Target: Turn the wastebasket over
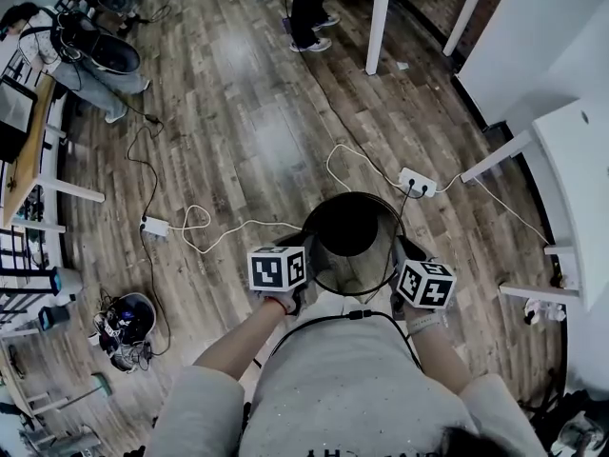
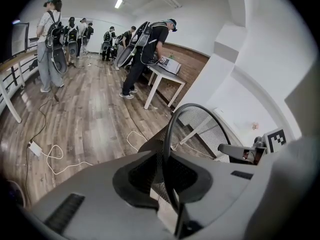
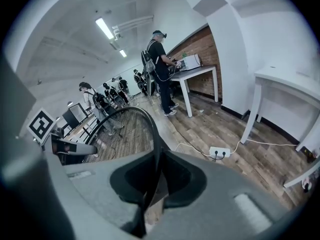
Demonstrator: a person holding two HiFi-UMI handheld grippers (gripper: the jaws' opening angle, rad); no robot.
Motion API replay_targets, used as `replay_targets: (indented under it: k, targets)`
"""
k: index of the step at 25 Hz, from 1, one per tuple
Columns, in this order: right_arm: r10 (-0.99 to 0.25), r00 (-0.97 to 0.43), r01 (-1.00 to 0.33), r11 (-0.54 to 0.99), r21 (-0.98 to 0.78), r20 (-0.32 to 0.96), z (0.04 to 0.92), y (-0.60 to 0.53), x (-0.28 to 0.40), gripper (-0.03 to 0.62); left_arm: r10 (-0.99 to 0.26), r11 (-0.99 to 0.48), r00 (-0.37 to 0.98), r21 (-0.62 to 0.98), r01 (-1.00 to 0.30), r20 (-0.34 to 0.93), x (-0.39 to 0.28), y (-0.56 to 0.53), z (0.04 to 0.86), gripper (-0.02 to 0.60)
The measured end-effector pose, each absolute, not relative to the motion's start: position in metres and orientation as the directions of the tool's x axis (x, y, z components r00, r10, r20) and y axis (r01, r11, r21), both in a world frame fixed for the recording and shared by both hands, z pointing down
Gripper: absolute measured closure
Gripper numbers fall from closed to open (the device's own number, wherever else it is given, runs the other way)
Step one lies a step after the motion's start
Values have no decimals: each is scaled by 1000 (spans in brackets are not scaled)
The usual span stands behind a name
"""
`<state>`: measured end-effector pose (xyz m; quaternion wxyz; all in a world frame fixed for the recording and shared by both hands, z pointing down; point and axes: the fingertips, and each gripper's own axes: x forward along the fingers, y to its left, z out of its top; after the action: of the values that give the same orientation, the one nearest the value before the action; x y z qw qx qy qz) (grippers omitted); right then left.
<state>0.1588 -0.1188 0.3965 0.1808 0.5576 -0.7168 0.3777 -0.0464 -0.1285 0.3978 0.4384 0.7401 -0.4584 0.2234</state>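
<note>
The mesh wastebasket hangs mouth-up above the wood floor, just in front of the operator's torso. The left gripper and the right gripper are each closed narrowly on its thin wire rim, at opposite sides. Probable fault: during inversion the round rim may swivel or slip between the pads, and unequal wrist rotation may twist the wastebasket free and drop it.
</note>
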Motion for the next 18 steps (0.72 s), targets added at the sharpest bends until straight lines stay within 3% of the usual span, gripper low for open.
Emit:
replay_targets:
  k: [18]
  targets:
    - [-675,-309,-941,113,-319,670,389,-131,151,571,-510,-187,480,453,-872,714,-54,-138,393,537]
